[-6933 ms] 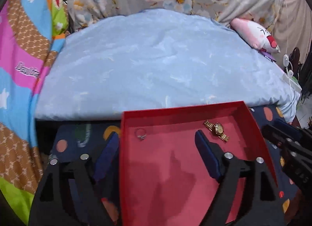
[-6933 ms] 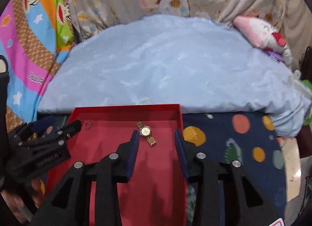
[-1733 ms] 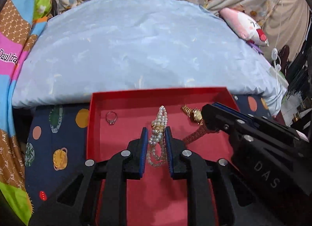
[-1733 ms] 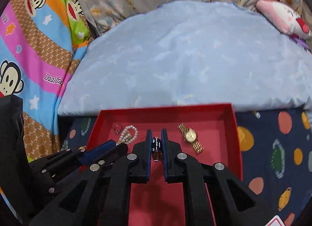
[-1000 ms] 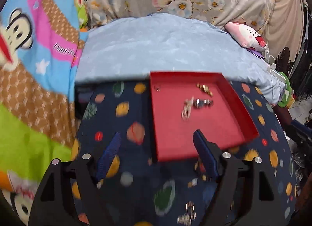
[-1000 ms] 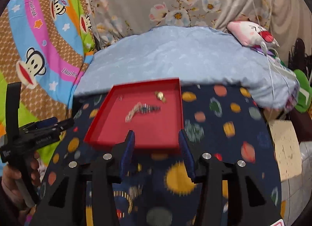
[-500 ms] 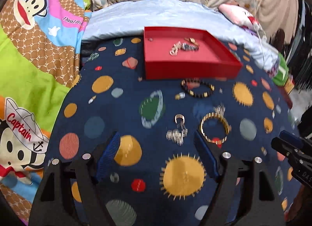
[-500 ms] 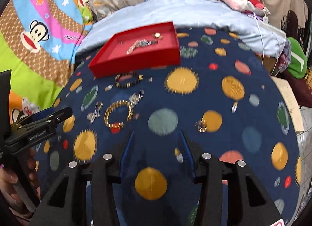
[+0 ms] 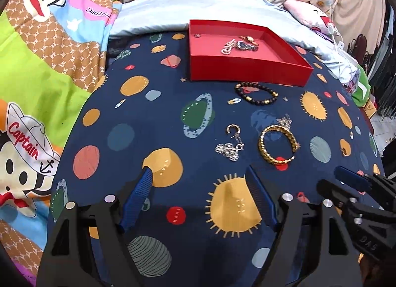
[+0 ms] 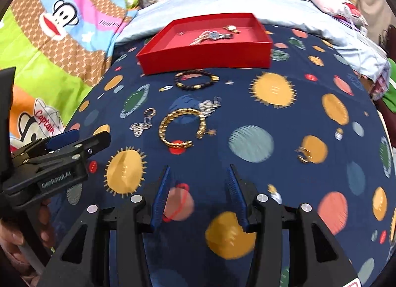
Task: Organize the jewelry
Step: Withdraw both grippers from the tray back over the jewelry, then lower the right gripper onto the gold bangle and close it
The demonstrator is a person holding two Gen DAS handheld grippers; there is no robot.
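Observation:
A red tray [image 9: 247, 70] [image 10: 205, 57] sits at the far side of the planet-print cloth, with a pearl bracelet [image 9: 228, 46], a silver watch [image 9: 245, 45], a gold watch [image 9: 250, 38] and a ring [image 9: 197, 35] in it. On the cloth lie a black bead bracelet [image 9: 255, 94] [image 10: 195, 79], a gold bangle [image 9: 277, 144] [image 10: 183, 126], a silver chain piece [image 9: 230, 149] [image 10: 141, 125], a small hoop [image 9: 232, 130] and a crystal piece [image 9: 284, 121] [image 10: 210, 106]. A gold earring [image 10: 305, 154] lies to the right. My left gripper [image 9: 199, 179] is open and empty, short of the chain. My right gripper [image 10: 199, 175] is open and empty.
A pale blue pillow [image 9: 210, 7] lies behind the tray. Cartoon monkey bedding [image 9: 37, 76] covers the left. A pink plush [image 9: 309, 12] and cables are at the far right. The right gripper also shows in the left wrist view [image 9: 351, 183]; the left shows in the right wrist view [image 10: 69, 143].
Both grippers let go of the pearl bracelet and silver watch in the tray, opened, and pulled back toward me over the cloth. The loose jewelry has come into view.

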